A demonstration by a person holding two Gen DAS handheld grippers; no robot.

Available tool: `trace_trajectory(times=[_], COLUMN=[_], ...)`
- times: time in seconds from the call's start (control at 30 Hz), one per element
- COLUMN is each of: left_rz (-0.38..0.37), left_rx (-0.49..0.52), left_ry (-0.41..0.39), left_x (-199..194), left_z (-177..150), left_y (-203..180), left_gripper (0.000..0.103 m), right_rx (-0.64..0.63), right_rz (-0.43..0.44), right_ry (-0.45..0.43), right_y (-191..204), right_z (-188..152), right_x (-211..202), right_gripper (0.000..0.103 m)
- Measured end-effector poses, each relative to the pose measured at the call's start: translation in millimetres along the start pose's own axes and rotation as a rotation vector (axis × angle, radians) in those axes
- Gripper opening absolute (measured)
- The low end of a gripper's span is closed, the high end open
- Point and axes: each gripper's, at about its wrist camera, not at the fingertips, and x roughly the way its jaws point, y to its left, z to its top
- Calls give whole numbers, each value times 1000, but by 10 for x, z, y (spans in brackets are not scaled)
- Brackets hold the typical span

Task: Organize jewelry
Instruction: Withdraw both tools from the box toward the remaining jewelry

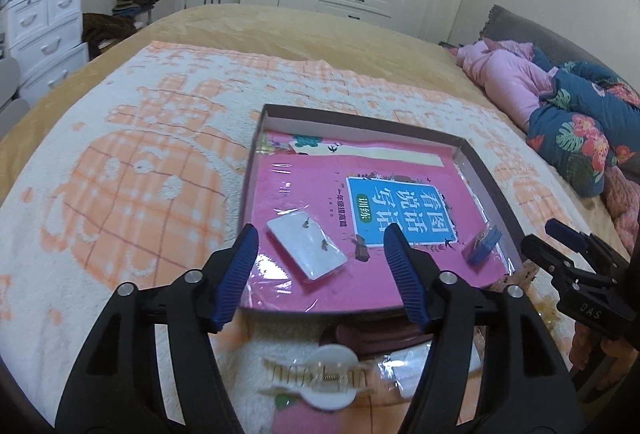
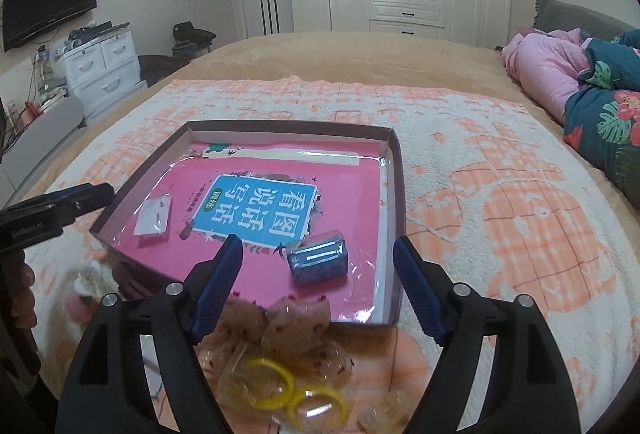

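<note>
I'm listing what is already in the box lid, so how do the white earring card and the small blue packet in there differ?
The white earring card lies flat and thin; the blue packet is thicker and boxy. The card is white with two small studs showing; the packet is blue with silvery strips behind clear wrap. The card sits near the tray's left side, the packet nearer its right. Both rest on the pink book.
</note>
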Motion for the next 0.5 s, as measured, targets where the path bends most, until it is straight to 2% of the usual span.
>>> trace_trajectory(times=[0.23, 0.5], left_rz=[21, 18], left_rx=[-7, -9], left_ry=[-41, -58], left_x=[-248, -458], left_z=[-127, -331], left_y=[50, 76], left_gripper=[67, 69], right_rx=[5, -15], right_rz=[11, 28], right_ry=[-20, -42], right_y=[36, 150], right_z=[-108, -241], right_x=[-225, -437], right_gripper=[83, 85])
